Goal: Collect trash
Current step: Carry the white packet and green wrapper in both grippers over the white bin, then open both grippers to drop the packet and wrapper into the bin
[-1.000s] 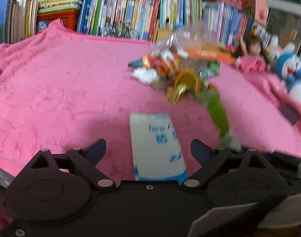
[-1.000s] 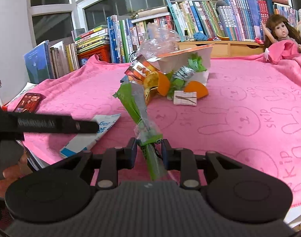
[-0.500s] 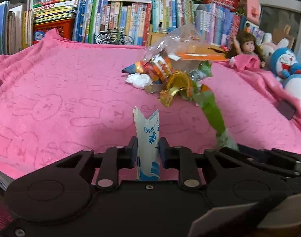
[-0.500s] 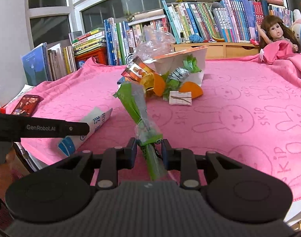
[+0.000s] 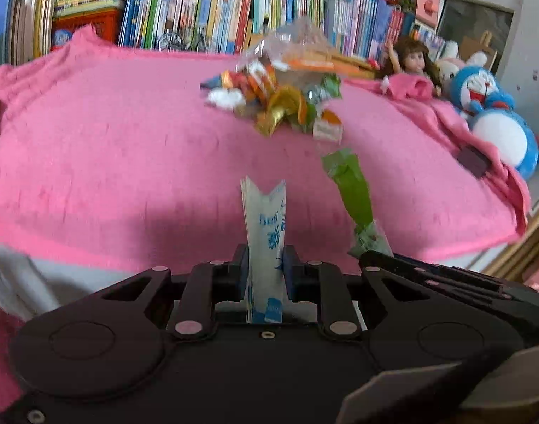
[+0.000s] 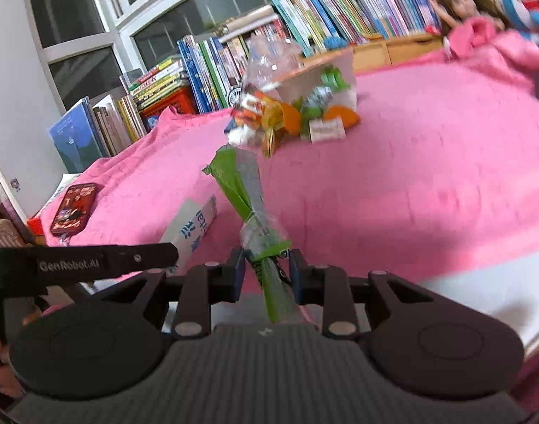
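On my left feed, the left gripper [image 5: 265,272] has its jaws clenched on a white packet with blue print [image 5: 264,233], which stands upright between the fingers with its notched top edge pointing away from the camera, lifted off the pink blanket [image 5: 110,148]. On my right feed, the right gripper [image 6: 265,275] has its jaws pinched tight around a green wrapper [image 6: 244,194], twisted at the waist where the fingers meet it, its wider end angled up and to the left above the blanket. From the left camera I can see that same green wrapper just to the right of the white packet, and from the right camera the white packet shows to the lower left, partly behind the black bar of the left gripper. Farther back, near the middle of the blanket, lies a pile of trash [image 5: 283,102]: orange, gold and green wrappers, a crumpled clear plastic bag and a small white label, heaped against a tipped cardboard box [image 6: 326,74]. A red phone [image 6: 75,208] rests near the blanket's left edge. A row of books [image 5: 198,10] runs along the back, with a doll [image 5: 414,63] and a blue plush toy [image 5: 492,113] at the far right. Both views are somewhat motion-blurred.
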Tool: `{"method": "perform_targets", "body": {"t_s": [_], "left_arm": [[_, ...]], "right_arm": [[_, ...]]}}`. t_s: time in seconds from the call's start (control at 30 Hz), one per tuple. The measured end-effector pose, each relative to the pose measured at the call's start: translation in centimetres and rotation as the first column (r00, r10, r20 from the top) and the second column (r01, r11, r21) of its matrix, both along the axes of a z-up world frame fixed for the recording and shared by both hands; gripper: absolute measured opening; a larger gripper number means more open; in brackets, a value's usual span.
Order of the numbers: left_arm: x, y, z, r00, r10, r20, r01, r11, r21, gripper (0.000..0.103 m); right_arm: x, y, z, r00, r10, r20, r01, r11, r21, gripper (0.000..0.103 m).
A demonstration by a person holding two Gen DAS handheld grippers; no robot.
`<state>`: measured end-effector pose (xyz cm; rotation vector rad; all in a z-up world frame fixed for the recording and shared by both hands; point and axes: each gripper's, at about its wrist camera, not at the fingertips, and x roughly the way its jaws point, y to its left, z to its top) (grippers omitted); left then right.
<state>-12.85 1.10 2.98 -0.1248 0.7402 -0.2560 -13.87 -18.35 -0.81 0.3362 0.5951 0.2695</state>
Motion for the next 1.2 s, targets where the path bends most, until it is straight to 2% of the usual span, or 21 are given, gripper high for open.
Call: {"method": "perform_targets", "body": {"t_s": [0.23, 0.47, 0.8, 0.9, 1.03, 1.2], "left_arm": [[-1.9, 0.0, -4.5, 0.987, -0.024, -0.158, 0.031, 0.998, 0.045, 0.019], [-1.7, -0.1, -9.8, 0.952, -0.011, -0.306, 0.041, 0.995, 0.090, 0.019], [1.2, -0.1, -15.4, 0.908, 0.015, -0.419, 0.040, 0.992, 0.122, 0.023], [1.6, 0.3, -16.2, 0.899, 0.030, -0.438, 0.027, 0.992, 0.124, 0.026], [2.3, 0.1, -16.6, 0.898, 0.029, -0.438, 0.032, 0.991, 0.132, 0.037], [2.6, 0.1, -16.8, 0.893, 0.041, -0.449, 0.027, 0.989, 0.143, 0.046]], "right_arm": [[-1.2, 0.2, -3.5, 0.988, -0.009, -0.157, 0.015, 0.999, 0.037, 0.032], [-0.1, 0.5, -8.6, 0.936, -0.012, -0.353, 0.057, 0.992, 0.117, 0.032], [3.3, 1.1, -14.3, 0.856, 0.005, -0.517, 0.091, 0.983, 0.159, 0.034], [3.9, 0.9, -14.9, 0.847, 0.011, -0.531, 0.088, 0.983, 0.161, 0.034], [4.3, 0.6, -14.6, 0.854, 0.017, -0.520, 0.079, 0.984, 0.161, 0.060], [4.4, 0.0, -14.1, 0.864, 0.020, -0.503, 0.075, 0.983, 0.169, 0.067]]}}
